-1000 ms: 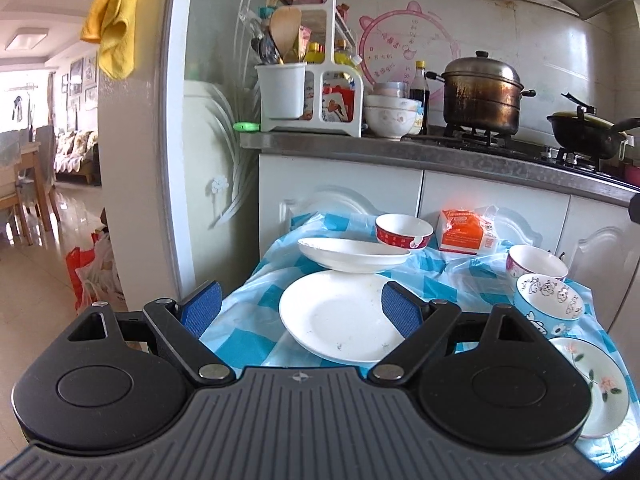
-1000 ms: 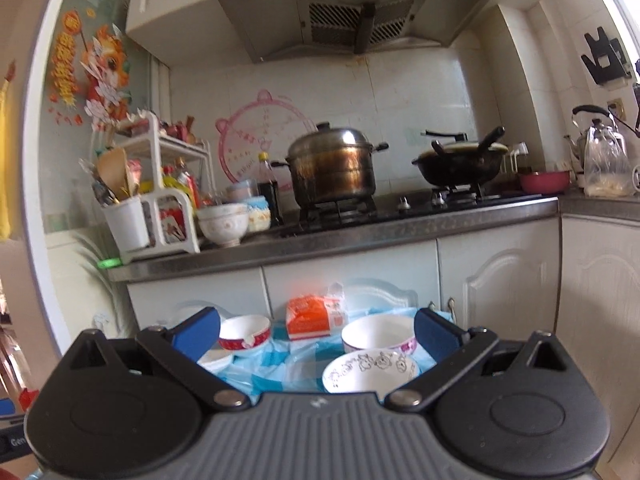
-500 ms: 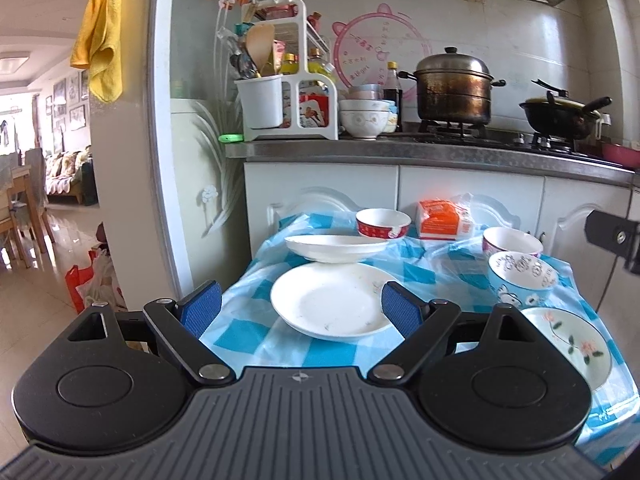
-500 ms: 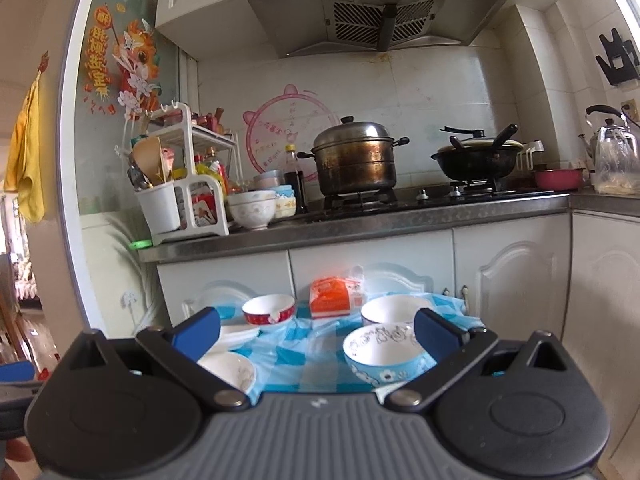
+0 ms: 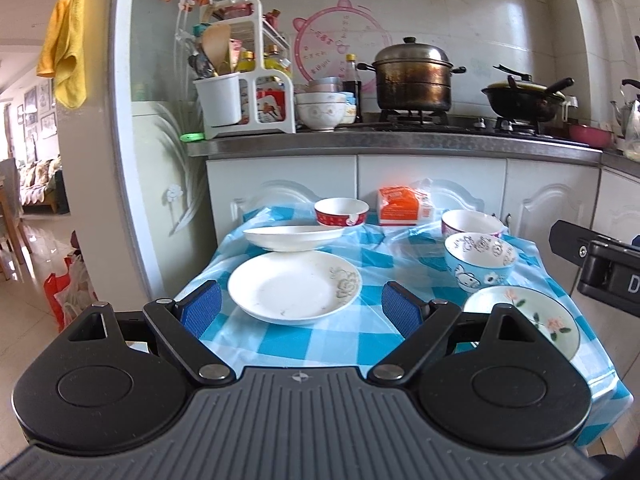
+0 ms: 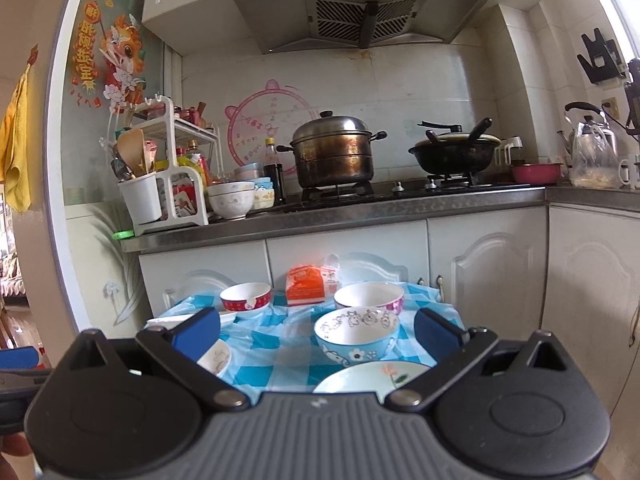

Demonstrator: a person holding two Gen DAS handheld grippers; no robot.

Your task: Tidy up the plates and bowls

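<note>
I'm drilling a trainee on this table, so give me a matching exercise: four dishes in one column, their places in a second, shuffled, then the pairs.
Dishes:
1. red bowl
2. blue cartoon bowl
3. flower plate
4. large white plate

Places:
A. near right corner of the table
B. far side, beside the orange packet
C. near left, ahead of the left tongs
D. right side, between pink-rimmed bowl and flower plate

Pairs: 1-B, 2-D, 3-A, 4-C
</note>
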